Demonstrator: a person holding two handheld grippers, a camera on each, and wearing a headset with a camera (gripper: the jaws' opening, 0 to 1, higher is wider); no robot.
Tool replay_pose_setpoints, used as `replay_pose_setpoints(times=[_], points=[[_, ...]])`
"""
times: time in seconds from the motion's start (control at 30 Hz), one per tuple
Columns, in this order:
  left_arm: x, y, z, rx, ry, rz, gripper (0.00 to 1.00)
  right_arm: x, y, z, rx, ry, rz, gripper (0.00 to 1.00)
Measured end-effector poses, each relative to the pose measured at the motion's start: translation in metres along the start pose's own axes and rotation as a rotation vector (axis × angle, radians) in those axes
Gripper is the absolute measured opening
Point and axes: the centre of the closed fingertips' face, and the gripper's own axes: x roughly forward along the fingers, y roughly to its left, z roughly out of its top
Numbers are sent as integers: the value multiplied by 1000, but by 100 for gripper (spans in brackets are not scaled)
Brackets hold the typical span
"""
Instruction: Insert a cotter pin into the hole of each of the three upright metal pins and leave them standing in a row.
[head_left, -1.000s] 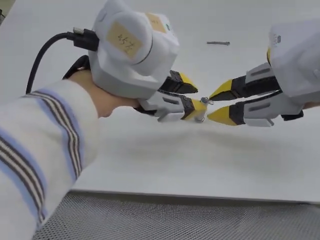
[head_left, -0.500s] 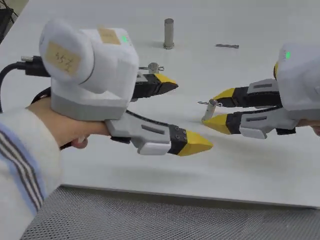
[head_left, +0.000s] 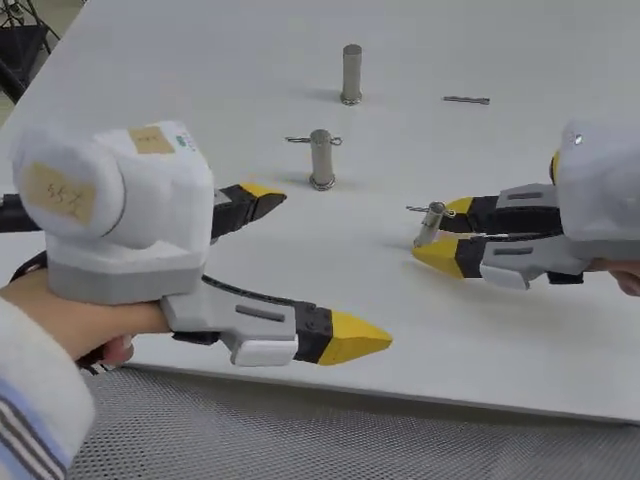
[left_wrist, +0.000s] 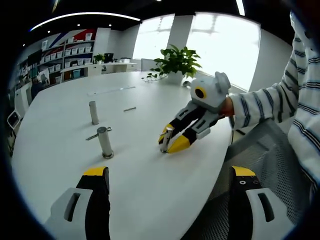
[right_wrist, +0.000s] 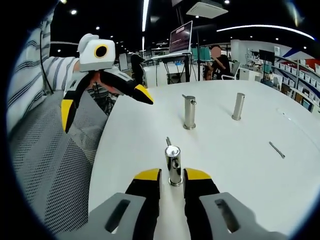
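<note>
Tabletop (head_left: 200, 80): plain white with a faint grey cast.
Left tool (head_left: 322, 268): white housing, grey underside, black jaws, yellow tips. A tan label on top carries dark handwriting.
Right tool (head_left: 437, 228): the same white, grey, black and yellow.
Far pin (head_left: 352, 72), middle pin (head_left: 321, 157), near pin (head_left: 433, 222): bare silver-grey metal, shiny.
Loose cotter pin (head_left: 466, 100): dark grey.
Sleeve (head_left: 30, 400): white with blue and brown stripes.
Mesh (head_left: 350, 440) below the tabletop edge: grey, fine dotted pattern.
Plant (left_wrist: 177, 60) in the left gripper view: green leaves.
</note>
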Motion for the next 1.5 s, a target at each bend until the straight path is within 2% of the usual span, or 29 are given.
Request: replay_pose_setpoints(times=[0.1, 0.23, 0.43, 0.73, 0.83, 0.9, 1.07, 1.1, 1.23, 1.33, 1.5], points=[[-1, 0, -1, -17, 0, 11, 99, 3, -1, 0, 1, -7, 3, 11], [-3, 0, -7, -11, 27, 28, 99, 6, -3, -1, -11, -3, 4, 10], [-5, 0, -10, -31, 26, 38, 99, 7, -3, 0, -12, -17, 10, 5], [-6, 2, -16, -27, 47, 55, 99, 7, -6, 0, -49, -27, -19, 4], [-8, 6, -13, -51, 24, 80, 99, 8, -9, 0, -74, -20, -34, 4], [-10, 9, -11, -54, 17, 94, 99, 8, -11, 4, -66, -32, -36, 4], [-14, 12, -12, -64, 12, 108, 99, 11, -24, 14, -70, -43, -53, 4], [-15, 12, -12, -65, 11, 111, 99, 13, -35, 16, -72, -45, -59, 4], [-17, 15, -16, -81, 23, 119, 99, 15, -46, 22, -74, -49, -73, 4], [-19, 17, -20, -82, 40, 126, 99, 16, -52, 22, -81, -42, -82, 4], [-21, 18, -22, -93, 44, 124, 99, 17, -67, 21, -78, -37, -98, 4]])
